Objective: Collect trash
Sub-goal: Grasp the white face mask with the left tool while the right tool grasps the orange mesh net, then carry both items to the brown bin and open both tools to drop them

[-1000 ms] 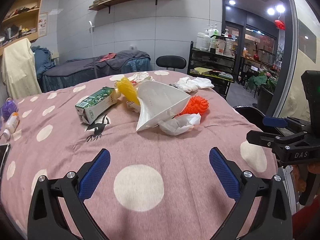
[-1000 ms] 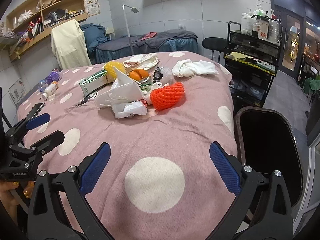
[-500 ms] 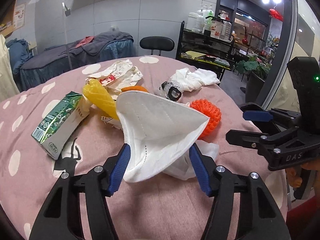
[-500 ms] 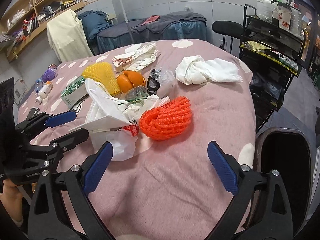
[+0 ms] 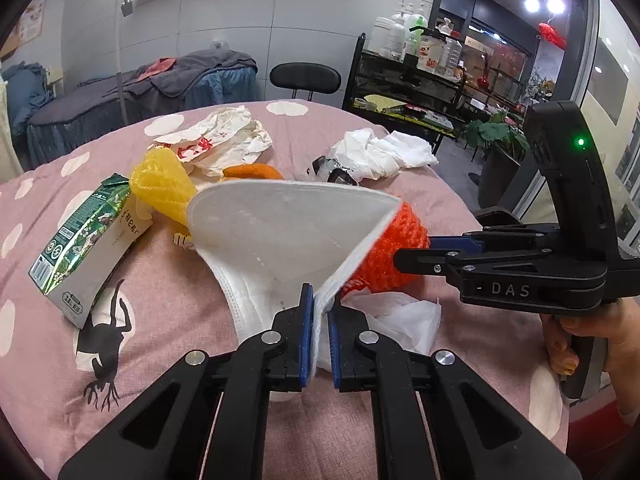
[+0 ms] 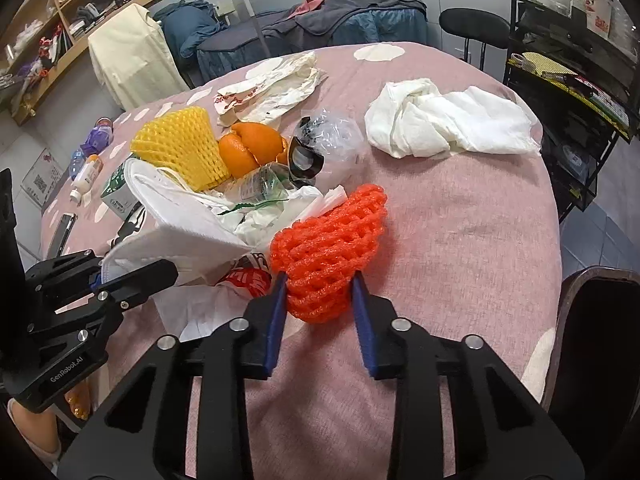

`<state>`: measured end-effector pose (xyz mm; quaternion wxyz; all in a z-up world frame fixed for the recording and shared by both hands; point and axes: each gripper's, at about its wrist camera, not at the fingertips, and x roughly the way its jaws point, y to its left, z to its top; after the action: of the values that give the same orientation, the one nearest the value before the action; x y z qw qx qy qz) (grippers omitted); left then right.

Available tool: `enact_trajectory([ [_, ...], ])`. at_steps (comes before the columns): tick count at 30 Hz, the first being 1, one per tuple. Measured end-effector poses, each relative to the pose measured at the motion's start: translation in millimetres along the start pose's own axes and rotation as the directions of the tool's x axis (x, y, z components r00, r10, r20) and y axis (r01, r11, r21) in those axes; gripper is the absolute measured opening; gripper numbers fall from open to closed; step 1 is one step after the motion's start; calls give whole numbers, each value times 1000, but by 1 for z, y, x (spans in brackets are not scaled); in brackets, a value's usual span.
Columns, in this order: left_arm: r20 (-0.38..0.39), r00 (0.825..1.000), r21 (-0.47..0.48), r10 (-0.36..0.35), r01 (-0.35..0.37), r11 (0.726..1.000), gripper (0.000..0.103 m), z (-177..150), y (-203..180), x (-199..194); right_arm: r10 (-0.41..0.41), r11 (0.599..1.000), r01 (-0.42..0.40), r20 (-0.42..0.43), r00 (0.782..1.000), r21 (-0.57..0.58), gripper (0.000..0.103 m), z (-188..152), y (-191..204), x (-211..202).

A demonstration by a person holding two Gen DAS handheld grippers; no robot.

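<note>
Closing on two pieces at once: the left gripper [image 5: 318,322] has just shut its jaws on the near edge of the white face mask [image 5: 288,232], which a second ago lay well ahead of wide-open fingers. The right gripper [image 6: 318,300] has just been closing too, and its blue pads now press both flanks of the orange foam net [image 6: 328,252]. Both items rest on the pink dotted tablecloth [image 6: 460,240], not yet lifted. Judged from this, two pickups are secured and only the carry to a bin remains for them.

Behind them the pile is untouched: crumpled plastic bag [image 6: 200,308], yellow foam net [image 6: 180,148], orange peel [image 6: 248,148], green carton [image 5: 88,240], paper wrapper [image 6: 268,88], white cloth [image 6: 444,120].

The mask hides most of the orange net in the left view. No bin is clearly identifiable; a dark shape sits cut off at the right view's edge.
</note>
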<state>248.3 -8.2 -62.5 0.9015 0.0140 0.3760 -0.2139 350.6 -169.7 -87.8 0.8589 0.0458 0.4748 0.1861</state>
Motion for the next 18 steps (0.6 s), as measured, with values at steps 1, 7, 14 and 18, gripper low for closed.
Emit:
enact_trajectory([
  [1,13,1000,-2,1,-1,1000,6,0,0,-3,2,1000,-2,5,1000,2,25,-1,-1,-2],
  [7,107,994,-8,25,-24,1000,4,-1,-4,-31,7,1000,-8,78,997,19,22,-11,-1,-26],
  [14,215,976,-51,38,-28,998,4,-6,-12,-74,13,999,-22,178,984,49,22,-26,-4,-68],
  [18,260,965,-60,34,-19,998,4,-9,-26,-91,12,998,-26,225,974,63,22,-40,-6,-92],
])
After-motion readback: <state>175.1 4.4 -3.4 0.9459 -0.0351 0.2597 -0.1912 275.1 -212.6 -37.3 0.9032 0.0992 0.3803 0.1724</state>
